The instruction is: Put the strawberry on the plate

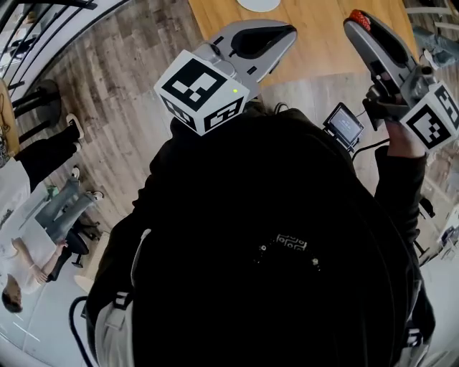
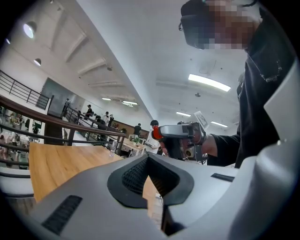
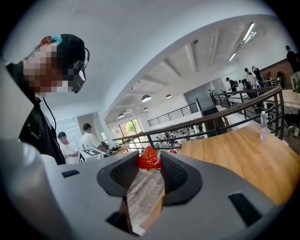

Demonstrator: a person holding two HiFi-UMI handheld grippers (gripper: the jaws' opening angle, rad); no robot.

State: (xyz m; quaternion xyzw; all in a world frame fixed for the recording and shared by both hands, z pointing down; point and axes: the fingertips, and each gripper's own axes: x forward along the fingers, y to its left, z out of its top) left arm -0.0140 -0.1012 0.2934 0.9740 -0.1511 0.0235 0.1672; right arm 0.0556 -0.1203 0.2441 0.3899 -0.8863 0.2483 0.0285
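My right gripper (image 3: 150, 156) is shut on the red strawberry (image 3: 149, 161), which sits pinched at the tips of its dark pads. In the head view that gripper (image 1: 356, 23) is at the top right, holding the strawberry (image 1: 361, 17) over the wooden table (image 1: 315, 36). A sliver of the white plate (image 1: 258, 3) shows at the table's top edge. The left gripper (image 1: 285, 33) hovers at the table's near edge, right of the plate; its jaws meet at the tips (image 2: 147, 156) with nothing between them. From the left gripper view I see the right gripper (image 2: 180, 133) carrying the strawberry (image 2: 155, 133).
The person's black top fills most of the head view. A small screen device (image 1: 344, 123) hangs below the right gripper. Grey plank floor (image 1: 122, 64) lies left of the table, with seated people (image 1: 43, 215) at the far left. A dark railing (image 3: 225, 117) runs behind the table.
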